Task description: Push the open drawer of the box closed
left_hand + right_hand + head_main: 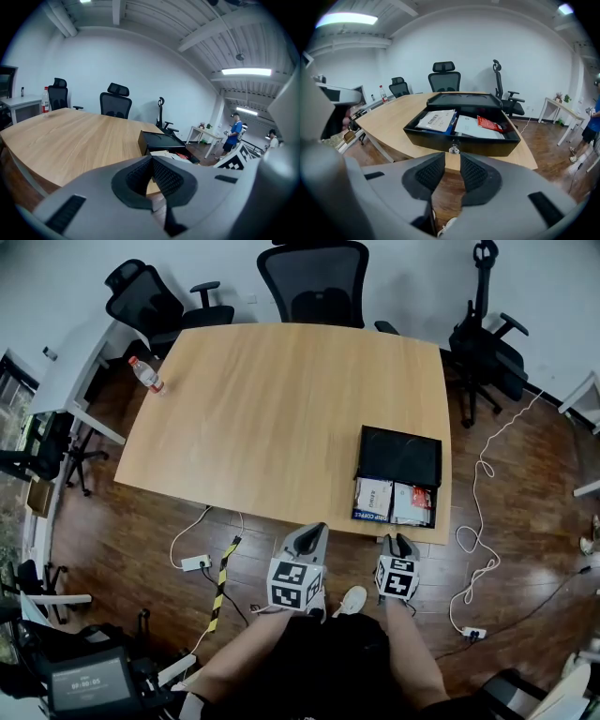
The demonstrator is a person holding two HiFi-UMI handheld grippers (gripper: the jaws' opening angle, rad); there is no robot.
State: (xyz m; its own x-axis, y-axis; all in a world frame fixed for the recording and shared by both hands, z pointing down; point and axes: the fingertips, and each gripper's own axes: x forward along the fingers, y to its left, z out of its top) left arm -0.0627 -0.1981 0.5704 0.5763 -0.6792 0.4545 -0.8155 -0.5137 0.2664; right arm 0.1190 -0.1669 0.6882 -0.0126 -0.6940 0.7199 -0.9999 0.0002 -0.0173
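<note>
A pale wooden table [272,418] with rounded corners carries just two things. A flat black box [400,454] sits at its near right corner, and the box's drawer [394,502] stands pulled out, its front reaching about to the table's near edge. Well apart from the box, far off to its left at the opposite corner, stands a clear plastic bottle [145,374] (red cap, red label). Between the box and the bottle the wood is bare.
</note>
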